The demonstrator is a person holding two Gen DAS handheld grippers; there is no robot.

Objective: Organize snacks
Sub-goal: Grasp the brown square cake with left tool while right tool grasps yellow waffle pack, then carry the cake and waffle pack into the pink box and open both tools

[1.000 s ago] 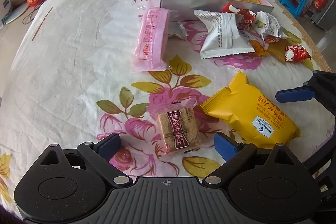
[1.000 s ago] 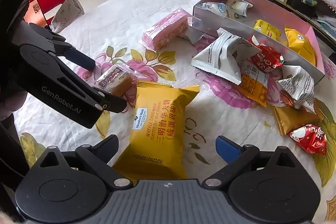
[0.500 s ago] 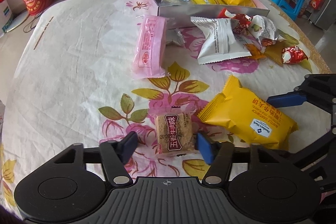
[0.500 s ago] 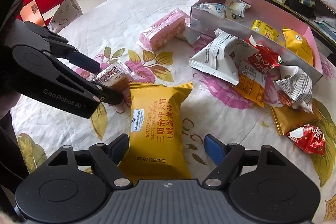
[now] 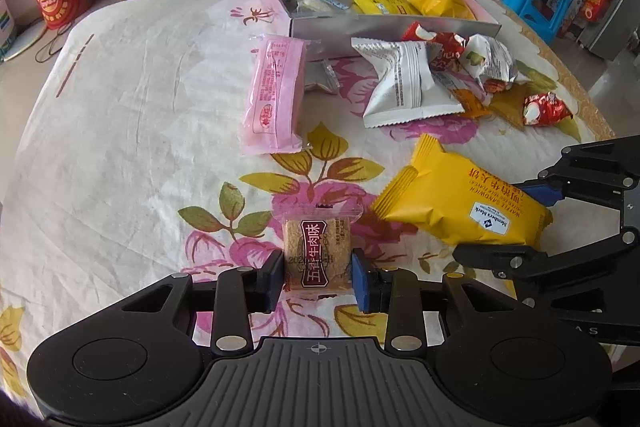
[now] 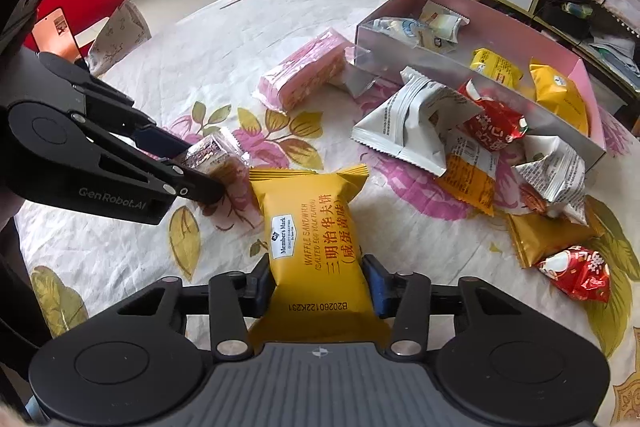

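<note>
Yellow waffle sandwich pack (image 6: 320, 251) pinched between right gripper (image 6: 320, 285) fingers; brown cracker packet (image 5: 317, 253) between left gripper (image 5: 318, 281) fingers.

**Two wrist views, low over one table**

The left wrist camera sits low behind the left gripper (image 5: 318, 277), facing across the floral tablecloth (image 5: 132, 115) toward the pink box (image 5: 400, 27). The right wrist camera sits equally close behind the right gripper (image 6: 318, 285), angled from the other side. Both share the yellow waffle packet (image 5: 460, 211) (image 6: 316, 247) (each also catches the opposite gripper).
</note>
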